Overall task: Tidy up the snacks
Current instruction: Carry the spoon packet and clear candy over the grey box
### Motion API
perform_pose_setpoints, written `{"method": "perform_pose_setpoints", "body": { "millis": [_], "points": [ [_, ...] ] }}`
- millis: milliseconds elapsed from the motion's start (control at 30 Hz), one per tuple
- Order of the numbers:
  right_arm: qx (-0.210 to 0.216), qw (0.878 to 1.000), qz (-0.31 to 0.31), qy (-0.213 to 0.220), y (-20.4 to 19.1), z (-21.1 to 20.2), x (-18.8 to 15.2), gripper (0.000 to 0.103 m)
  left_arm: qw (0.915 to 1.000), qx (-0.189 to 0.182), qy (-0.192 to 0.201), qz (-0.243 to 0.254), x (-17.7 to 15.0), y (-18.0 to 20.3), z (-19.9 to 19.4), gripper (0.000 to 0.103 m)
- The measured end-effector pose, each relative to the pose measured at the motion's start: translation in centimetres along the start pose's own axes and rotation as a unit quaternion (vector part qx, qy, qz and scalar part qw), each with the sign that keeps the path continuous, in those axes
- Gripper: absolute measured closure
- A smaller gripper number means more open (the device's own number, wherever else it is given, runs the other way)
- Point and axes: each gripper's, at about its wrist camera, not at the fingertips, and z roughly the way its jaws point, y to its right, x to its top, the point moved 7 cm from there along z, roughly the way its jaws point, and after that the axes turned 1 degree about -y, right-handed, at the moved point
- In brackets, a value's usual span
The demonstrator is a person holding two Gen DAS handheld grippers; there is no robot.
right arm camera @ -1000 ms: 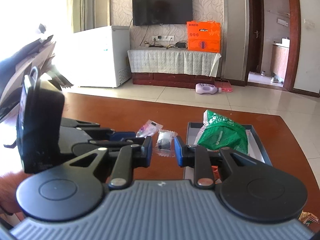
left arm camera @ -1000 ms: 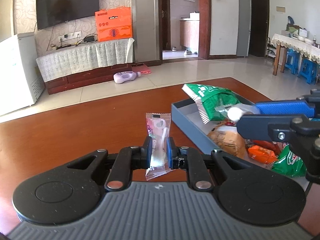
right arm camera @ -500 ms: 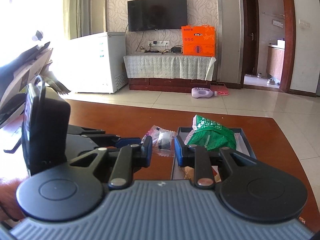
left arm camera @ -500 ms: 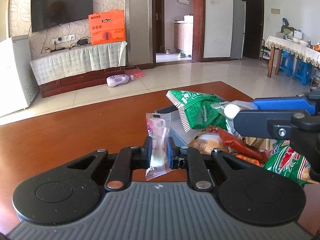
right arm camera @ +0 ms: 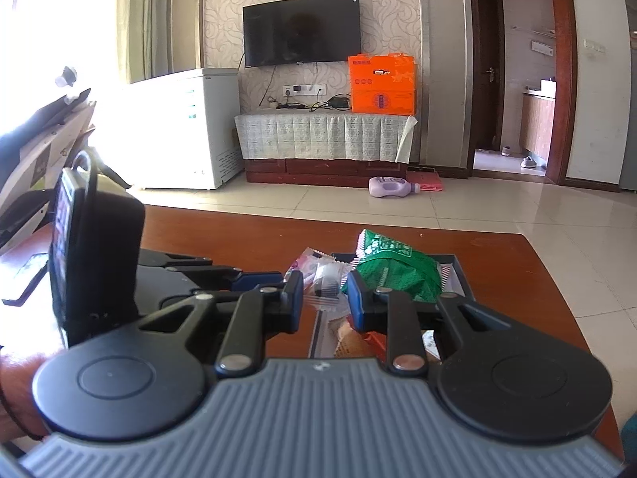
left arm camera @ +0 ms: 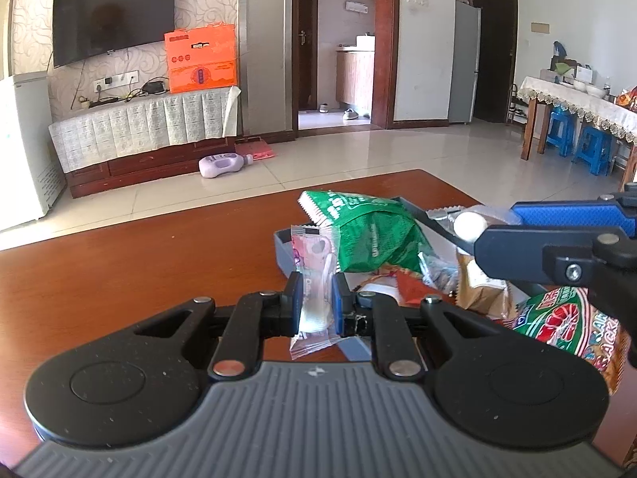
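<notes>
1. Inside grey tray (left arm camera: 280,253): green bag (left arm camera: 370,237), orange and brown packets.
2. Partly legible: "CK" on red-green bag (left arm camera: 573,328), 4 o'clock.
3. Left gripper (left arm camera: 314,304): clamped on pink sachet (left arm camera: 312,275), at tray's 9 o'clock edge.
4. Right gripper (right arm camera: 324,298): narrow around clear sachet (right arm camera: 328,279), contact unclear.

The left gripper (left arm camera: 314,298) is level and points forward over the desk, its blue-padded jaws closed tight on a small pink sachet (left arm camera: 312,275) that stands upright between them. In the right wrist view the same gripper (right arm camera: 278,277) reaches in from the left, and a bare wrist (right arm camera: 16,382) with a dark band shows at the lower left behind it. The right gripper (right arm camera: 324,298) also sits level, toward the desk's right edge; a clear wrapper (right arm camera: 328,279) sits between its jaws, though contact with the pads cannot be made out. From the left wrist view, the right gripper (left arm camera: 483,231) reaches in from the right with a clear wrapper at its tips.
</notes>
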Motion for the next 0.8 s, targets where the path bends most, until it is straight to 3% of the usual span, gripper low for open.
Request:
{"method": "perform_pose_setpoints", "body": {
  "millis": [800],
  "points": [
    [-0.025,1.0,0.015,0.007,3.1,-1.3,-0.5,0.076,0.9995,-0.033,0.002,-0.001,1.2,4.5,3.0,0.085]
  ]
}}
